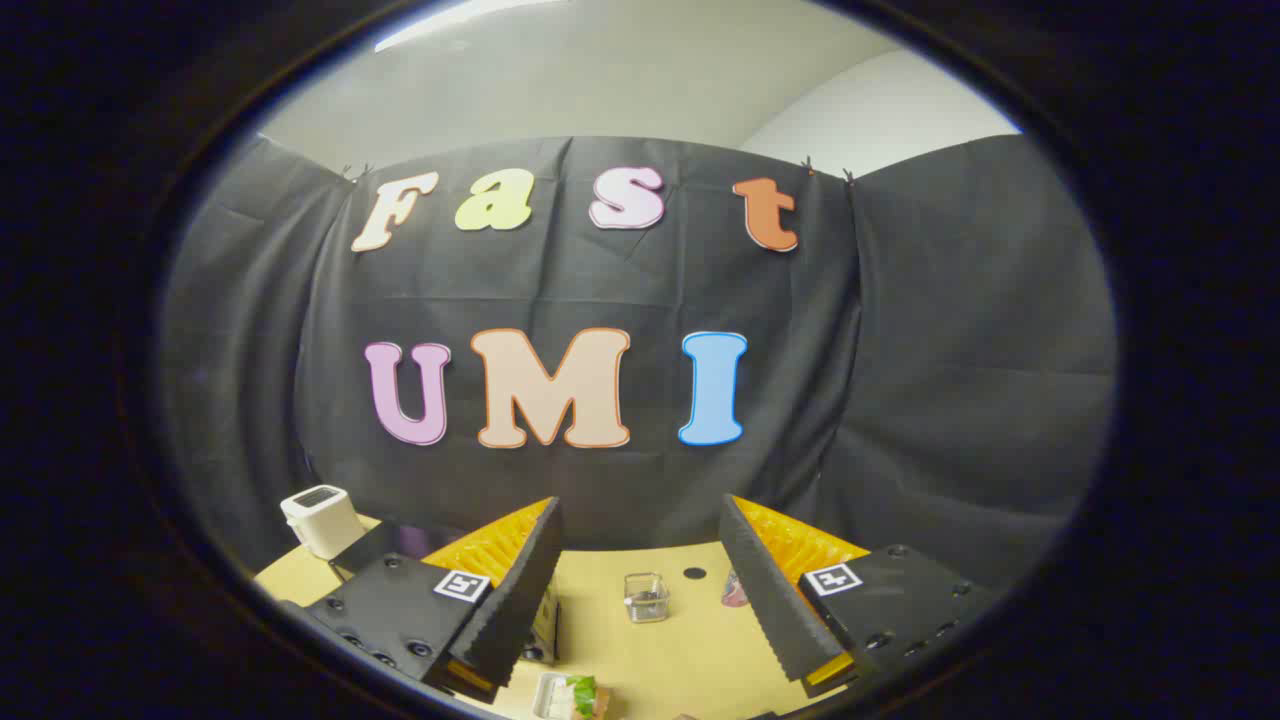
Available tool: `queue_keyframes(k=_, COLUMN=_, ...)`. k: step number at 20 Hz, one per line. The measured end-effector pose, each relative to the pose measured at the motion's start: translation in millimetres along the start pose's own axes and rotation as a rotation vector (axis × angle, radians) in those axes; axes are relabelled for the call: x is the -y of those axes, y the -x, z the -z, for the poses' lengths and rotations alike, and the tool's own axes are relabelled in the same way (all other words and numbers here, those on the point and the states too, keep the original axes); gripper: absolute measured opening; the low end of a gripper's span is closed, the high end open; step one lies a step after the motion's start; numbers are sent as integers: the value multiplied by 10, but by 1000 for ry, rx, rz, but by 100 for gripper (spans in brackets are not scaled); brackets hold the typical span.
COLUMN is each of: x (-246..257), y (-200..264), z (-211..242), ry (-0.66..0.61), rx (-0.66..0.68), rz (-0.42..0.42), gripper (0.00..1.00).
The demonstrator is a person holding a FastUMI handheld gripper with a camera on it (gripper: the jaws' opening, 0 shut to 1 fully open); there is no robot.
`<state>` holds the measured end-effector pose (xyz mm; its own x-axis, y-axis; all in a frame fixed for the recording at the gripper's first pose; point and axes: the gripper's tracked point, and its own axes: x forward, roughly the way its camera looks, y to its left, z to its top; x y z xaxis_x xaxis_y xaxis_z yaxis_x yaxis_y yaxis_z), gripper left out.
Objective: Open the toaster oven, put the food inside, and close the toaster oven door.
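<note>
Smooth wood-look table, matt cloth wall, ridged claw fingers.

A recording booth in a lab-like room, black cloth wall hung behind a light wooden table, plain white ceiling above, small white appliance far left

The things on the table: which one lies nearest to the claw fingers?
The small food tray, with something green on it, low between the open claw fingers. The clear container and white appliance stand farther off.
</note>
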<state>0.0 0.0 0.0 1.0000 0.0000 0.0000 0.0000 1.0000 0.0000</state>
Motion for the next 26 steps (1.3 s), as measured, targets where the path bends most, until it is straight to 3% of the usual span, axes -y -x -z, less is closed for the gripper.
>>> queue_keyframes(k=9, x=-557, y=169, z=-102, ry=-46, rx=63, rz=80, gripper=98)
queue_keyframes(k=18, x=-732, y=68, z=-200, ry=7, rx=93, rz=114, gripper=98)
queue_keyframes(k=26, x=-1128, y=-75, z=474, ry=-166, rx=74, rz=49, gripper=98)
